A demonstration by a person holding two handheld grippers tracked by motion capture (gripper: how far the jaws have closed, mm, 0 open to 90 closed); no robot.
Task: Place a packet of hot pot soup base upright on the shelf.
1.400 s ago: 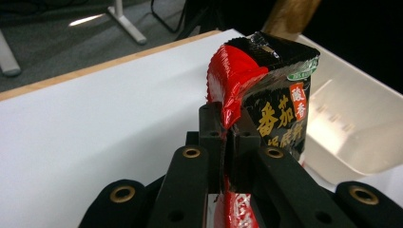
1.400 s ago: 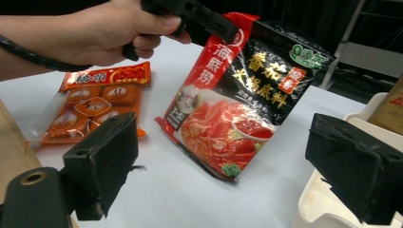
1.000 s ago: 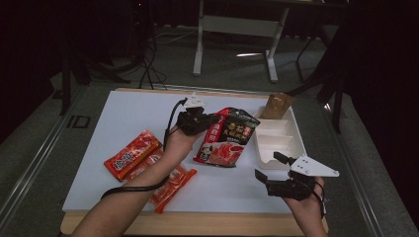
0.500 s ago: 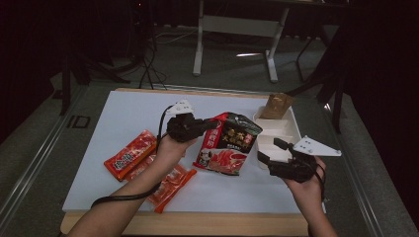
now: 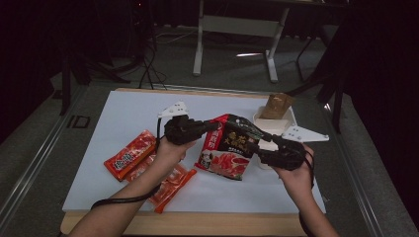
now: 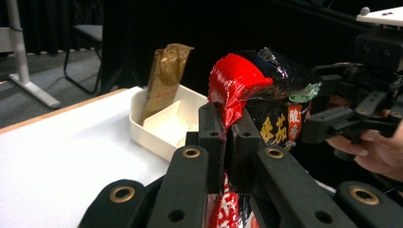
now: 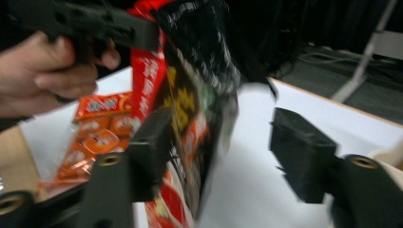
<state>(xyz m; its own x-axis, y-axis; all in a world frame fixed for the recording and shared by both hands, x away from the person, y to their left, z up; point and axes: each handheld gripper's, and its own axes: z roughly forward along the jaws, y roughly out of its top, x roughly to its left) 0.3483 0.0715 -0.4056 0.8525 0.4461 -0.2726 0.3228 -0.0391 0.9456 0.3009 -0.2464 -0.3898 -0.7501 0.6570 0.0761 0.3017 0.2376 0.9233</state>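
We see the left gripper (image 5: 210, 126) with its fingers closed tight on the red upper corner of the red-and-black snack bag (image 5: 230, 148), pinching the crumpled foil between the two pads, as the left gripper view shows up close (image 6: 227, 142). The bag (image 6: 266, 109) hangs lifted at that corner over the middle of the white table (image 5: 123, 113), its lower part tilted down toward the surface; whether its bottom edge touches the table we cannot tell.

The right gripper (image 5: 257, 148) reaches in from the other side of the bag. Its fingers have just been closing, yet they stand apart: in the right gripper view the bag (image 7: 199, 95) sits between them, close against the left finger (image 7: 152, 142), while the right finger (image 7: 299, 156) is well clear of it, so we see no firm pinch there.

Just behind the bag stands the white divided tray (image 5: 281, 123) with a brown packet (image 5: 276, 104) leaning upright in its far compartment. To the left of the person's left forearm lies an orange-red snack packet (image 5: 129, 154), and a second orange packet (image 5: 170, 183) lies partly under that forearm near the table's front edge.
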